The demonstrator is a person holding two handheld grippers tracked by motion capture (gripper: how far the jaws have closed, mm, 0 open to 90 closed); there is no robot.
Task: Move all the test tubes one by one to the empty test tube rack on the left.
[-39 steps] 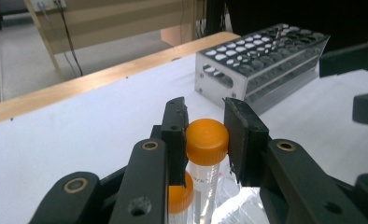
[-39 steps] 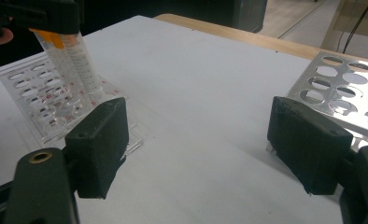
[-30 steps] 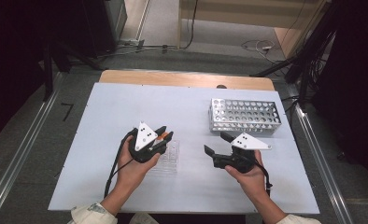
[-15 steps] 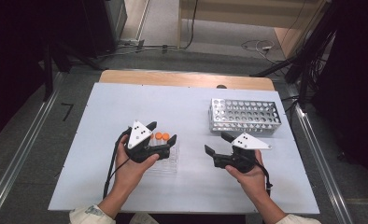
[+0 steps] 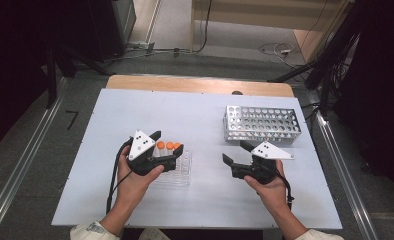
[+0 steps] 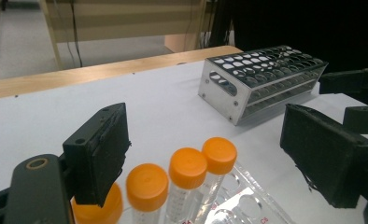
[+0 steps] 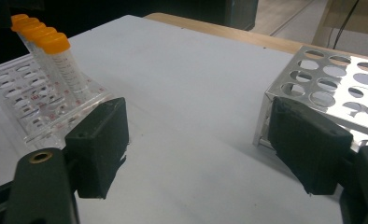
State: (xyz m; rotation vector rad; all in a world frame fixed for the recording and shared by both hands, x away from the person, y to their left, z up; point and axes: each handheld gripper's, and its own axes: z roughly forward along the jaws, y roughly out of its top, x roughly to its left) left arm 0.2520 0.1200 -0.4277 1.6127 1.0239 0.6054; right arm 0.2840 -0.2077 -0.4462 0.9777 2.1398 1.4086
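Several clear tubes with orange caps (image 5: 168, 145) stand in a row in a clear plastic rack (image 5: 181, 172) left of the table's middle. My left gripper (image 5: 166, 143) hovers over them, open; its jaws have just been opening. In the left gripper view the caps (image 6: 187, 167) sit low between the pads without touching them, and one cap (image 6: 98, 212) is half hidden behind the left pad. My right gripper (image 5: 234, 151) is open and holds nothing, in front of the perforated metal rack (image 5: 262, 125). From the right gripper (image 7: 201, 135) view, the tubes (image 7: 56, 46) are far left.
The metal rack (image 6: 261, 77) has no tubes in it and stands at the back right of the white table (image 5: 195, 110). A wooden strip (image 5: 200, 85) runs along the far edge. The other gripper (image 6: 355, 93) shows at the right in the left gripper view.
The left gripper's jaws have spread apart and the orange caps have come into sight between them. That hand shifted slightly. The right hand and gripper kept still.
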